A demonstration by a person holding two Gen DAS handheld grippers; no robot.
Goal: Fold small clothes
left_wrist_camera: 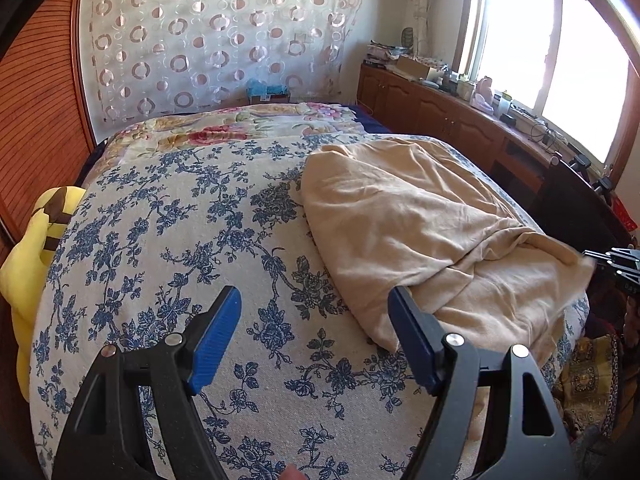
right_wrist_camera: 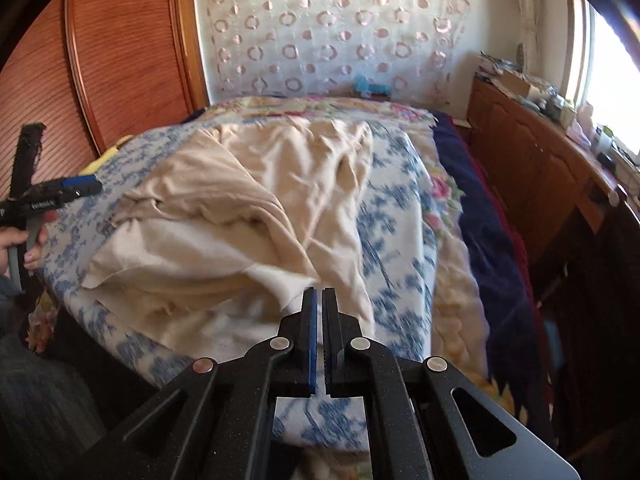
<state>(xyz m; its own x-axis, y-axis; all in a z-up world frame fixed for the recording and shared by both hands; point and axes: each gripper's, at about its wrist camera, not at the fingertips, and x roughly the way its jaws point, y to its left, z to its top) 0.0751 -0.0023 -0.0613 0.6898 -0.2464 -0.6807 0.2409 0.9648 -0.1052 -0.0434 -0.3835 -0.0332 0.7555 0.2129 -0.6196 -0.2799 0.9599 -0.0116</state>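
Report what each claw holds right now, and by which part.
The left claw is open and holds nothing. The right claw is shut, seemingly pinching the beige garment at a corner of its edge; blur prevents certainty.

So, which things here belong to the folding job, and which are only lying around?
Belonging to the job:
- beige garment
- left gripper, open
- right gripper, shut

Only lying around:
- yellow plush toy
- blue object by the curtain
- clutter on the wooden cabinet

I see one tan cloth (left_wrist_camera: 420,216) on one bed (left_wrist_camera: 192,240). I have two grippers, my left gripper (left_wrist_camera: 314,304) and my right gripper (right_wrist_camera: 319,292). One yellow toy (left_wrist_camera: 36,248) sits beside the bed.
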